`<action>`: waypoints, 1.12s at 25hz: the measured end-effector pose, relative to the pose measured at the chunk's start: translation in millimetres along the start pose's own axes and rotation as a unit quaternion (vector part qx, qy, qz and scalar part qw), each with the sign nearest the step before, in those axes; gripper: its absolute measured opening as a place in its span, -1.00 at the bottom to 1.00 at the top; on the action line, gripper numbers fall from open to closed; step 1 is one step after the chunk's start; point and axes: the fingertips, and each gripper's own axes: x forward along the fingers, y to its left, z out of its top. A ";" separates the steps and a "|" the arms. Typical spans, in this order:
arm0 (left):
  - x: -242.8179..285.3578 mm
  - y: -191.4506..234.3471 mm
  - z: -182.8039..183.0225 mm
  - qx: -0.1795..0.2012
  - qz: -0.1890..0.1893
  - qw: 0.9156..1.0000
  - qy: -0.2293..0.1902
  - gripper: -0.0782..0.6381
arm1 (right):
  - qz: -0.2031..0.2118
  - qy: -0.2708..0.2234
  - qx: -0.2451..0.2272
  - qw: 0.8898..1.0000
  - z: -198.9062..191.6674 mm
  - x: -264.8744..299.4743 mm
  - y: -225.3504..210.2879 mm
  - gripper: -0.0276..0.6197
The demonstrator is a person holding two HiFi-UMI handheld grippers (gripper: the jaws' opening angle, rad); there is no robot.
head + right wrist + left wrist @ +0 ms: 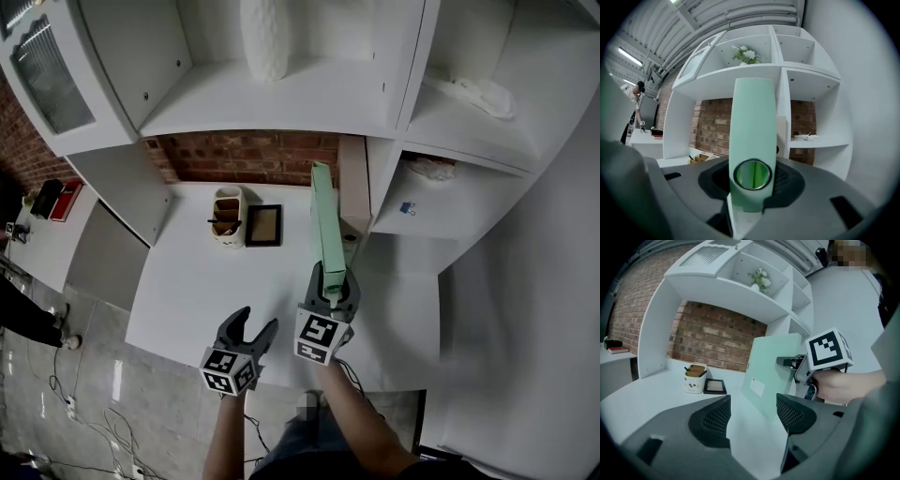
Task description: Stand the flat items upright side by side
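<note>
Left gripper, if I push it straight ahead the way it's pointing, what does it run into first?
Probably the green folder, upright ahead of the open left gripper. It tips slightly down, so the white desk might come first; depth is unclear.

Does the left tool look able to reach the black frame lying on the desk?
Probably yes. The left tool is open and empty, and only bare desk lies between it and the black frame. The green binder in the right tool stands off to the right.
</note>
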 end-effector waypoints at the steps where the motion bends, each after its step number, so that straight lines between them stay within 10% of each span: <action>1: 0.2 1.5 -1.4 -0.001 0.000 1.000 0.002 0.05 | -0.010 0.000 0.005 1.000 -0.3 2.7 -0.5 -0.45; 28: 15.3 -7.0 1.2 -0.005 -0.016 1.000 -0.008 0.05 | 0.090 -0.006 -0.030 0.995 -5.2 -14.4 3.4 -0.14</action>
